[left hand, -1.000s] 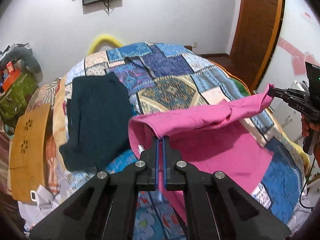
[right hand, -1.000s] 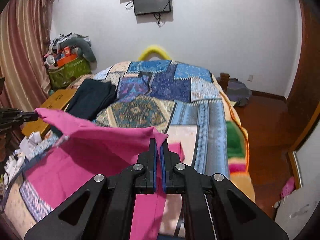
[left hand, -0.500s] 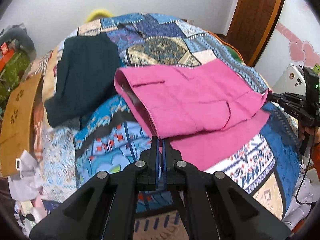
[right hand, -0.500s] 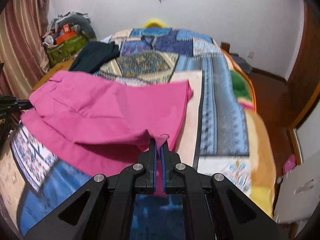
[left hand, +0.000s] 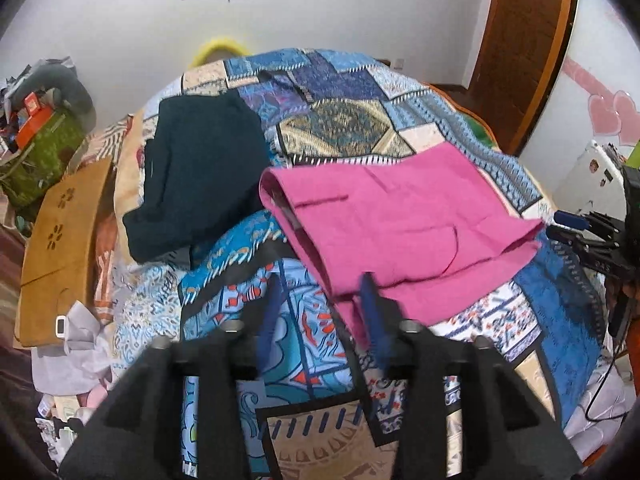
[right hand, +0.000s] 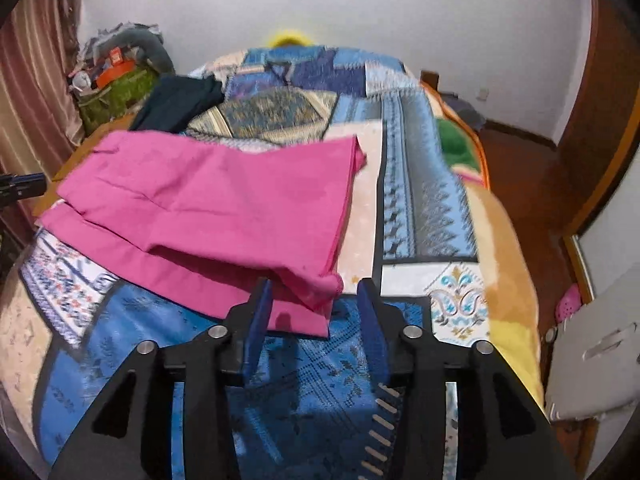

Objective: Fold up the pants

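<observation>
Bright pink cotton pants point(left hand: 400, 224) lie folded over on themselves on the patchwork quilt bedspread point(left hand: 332, 128), upper layer resting on the lower, its near edge set back so a strip of the lower layer shows along the near side.

Step in hand, as I read it: releasing after laying one fold down. My left gripper point(left hand: 320, 300) has its jaws opening, blue pads apart, the near left corner of the pants just beyond the right pad, nothing pinched. My right gripper point(right hand: 314, 300) is opening too, the near right corner lying between the pads, not pressed.

Next move likely calls for backing both clear without dragging cloth, then regripping an end for a second fold.

Against a second ago: both grippers were pinched shut on the pink cloth, holding it raised above the bed; now it lies flat and released. Folded dark teal garment point(left hand: 200, 168) sits unchanged beside it.
</observation>
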